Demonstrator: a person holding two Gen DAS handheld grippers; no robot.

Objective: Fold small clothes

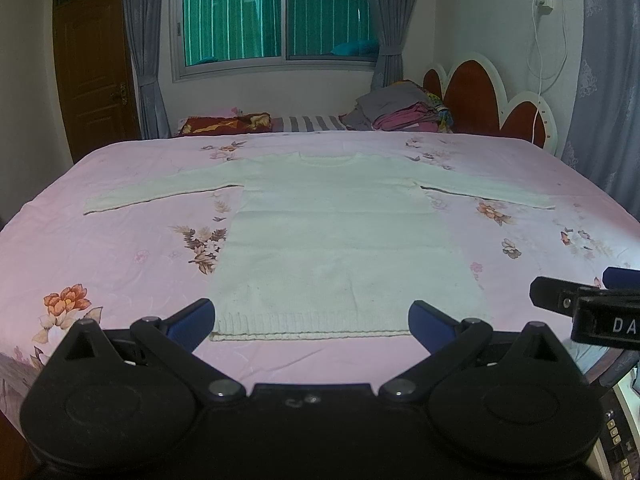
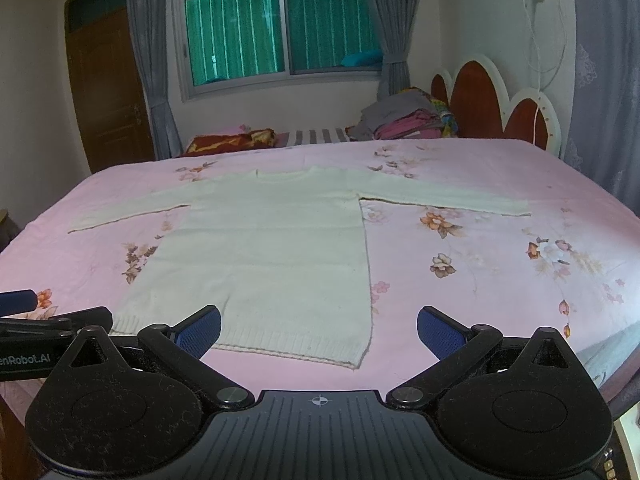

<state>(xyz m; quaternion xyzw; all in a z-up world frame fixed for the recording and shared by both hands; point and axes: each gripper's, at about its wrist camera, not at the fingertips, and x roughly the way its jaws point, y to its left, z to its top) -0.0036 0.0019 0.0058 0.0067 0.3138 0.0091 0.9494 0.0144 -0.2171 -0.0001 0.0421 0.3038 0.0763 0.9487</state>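
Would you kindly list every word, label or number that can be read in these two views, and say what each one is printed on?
"DA": white letters, cut off by the frame edge, on the right gripper seen in the left wrist view.
"enRobot.AI": white letters, start cut off, on the left gripper seen in the right wrist view.
Device with buttons at the lower right: markings too small to read.

The sweater (image 1: 332,240) is plain cream-white knit with a ribbed hem. The bed sheet (image 1: 120,264) under it is pale pink, printed with scattered flowers in orange, brown and mauve. The fingers (image 2: 200,332) have blue pads on black frames. The headboard (image 1: 476,96) is reddish brown edged in white. The curtains (image 1: 144,60) are grey; the window (image 1: 236,16) shows green with pale vertical stripes. The door (image 1: 92,64) is dark brown. A folded blanket (image 1: 224,124) is dark red with yellow.
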